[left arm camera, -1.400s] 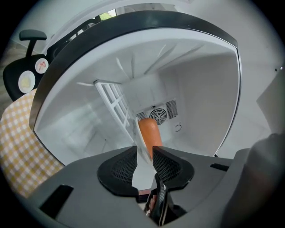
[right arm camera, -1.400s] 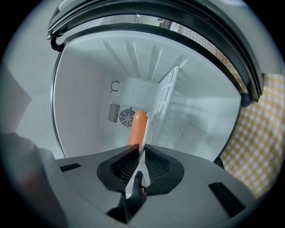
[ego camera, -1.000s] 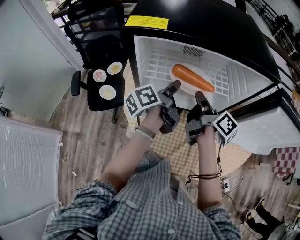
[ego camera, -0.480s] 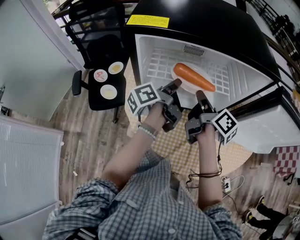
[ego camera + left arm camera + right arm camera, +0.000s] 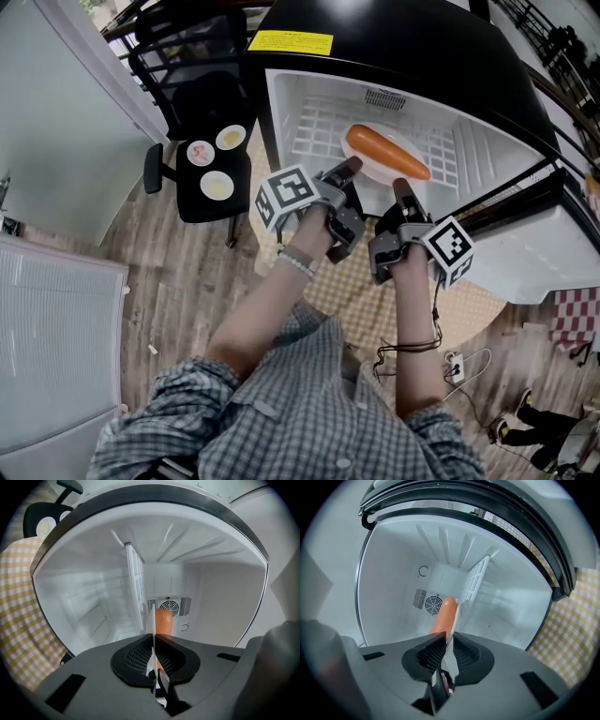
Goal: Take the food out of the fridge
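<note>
Pinching the plate's [image 5: 367, 174] near rim, the left tool [image 5: 349, 171] has just closed; the right tool [image 5: 401, 187] grips it too, sausage [image 5: 386, 153] lying crosswise just beyond both.

Head view looks down; both gripper views face into fridge [image 5: 292, 108].

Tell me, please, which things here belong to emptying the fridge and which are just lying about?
Job: long orange sausage; round white plate; open black fridge.
Lying about: black office chair; three small dishes on its seat; yellow checked mat.
</note>
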{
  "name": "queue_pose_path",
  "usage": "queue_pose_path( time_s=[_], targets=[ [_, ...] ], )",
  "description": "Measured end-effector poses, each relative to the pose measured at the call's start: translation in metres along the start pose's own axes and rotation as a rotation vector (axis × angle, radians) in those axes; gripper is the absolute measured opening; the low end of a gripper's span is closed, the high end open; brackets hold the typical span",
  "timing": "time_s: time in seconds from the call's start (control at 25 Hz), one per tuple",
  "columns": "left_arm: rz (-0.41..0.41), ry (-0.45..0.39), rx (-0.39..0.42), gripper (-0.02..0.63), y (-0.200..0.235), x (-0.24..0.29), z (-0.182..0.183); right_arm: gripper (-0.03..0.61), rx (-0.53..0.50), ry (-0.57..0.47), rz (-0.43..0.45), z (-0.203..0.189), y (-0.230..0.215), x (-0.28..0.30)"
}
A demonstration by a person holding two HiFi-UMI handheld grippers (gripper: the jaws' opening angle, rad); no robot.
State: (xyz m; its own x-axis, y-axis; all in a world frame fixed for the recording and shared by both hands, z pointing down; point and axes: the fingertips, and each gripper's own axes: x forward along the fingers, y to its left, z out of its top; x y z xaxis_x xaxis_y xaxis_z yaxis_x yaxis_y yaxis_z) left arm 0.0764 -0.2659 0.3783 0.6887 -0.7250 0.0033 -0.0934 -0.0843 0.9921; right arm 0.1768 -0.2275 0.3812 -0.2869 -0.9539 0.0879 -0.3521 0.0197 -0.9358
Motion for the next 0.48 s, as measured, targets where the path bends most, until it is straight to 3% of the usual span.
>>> queue_pose_path(
  time_s=[0.48],
  targets=[
    [0.0, 0.007, -0.012, 0.017, 0.0004, -0.0104, -0.0051, 0.031, 0.015, 0.0, 0.009, -0.0048, 0.0021, -0.0086]
  ],
)
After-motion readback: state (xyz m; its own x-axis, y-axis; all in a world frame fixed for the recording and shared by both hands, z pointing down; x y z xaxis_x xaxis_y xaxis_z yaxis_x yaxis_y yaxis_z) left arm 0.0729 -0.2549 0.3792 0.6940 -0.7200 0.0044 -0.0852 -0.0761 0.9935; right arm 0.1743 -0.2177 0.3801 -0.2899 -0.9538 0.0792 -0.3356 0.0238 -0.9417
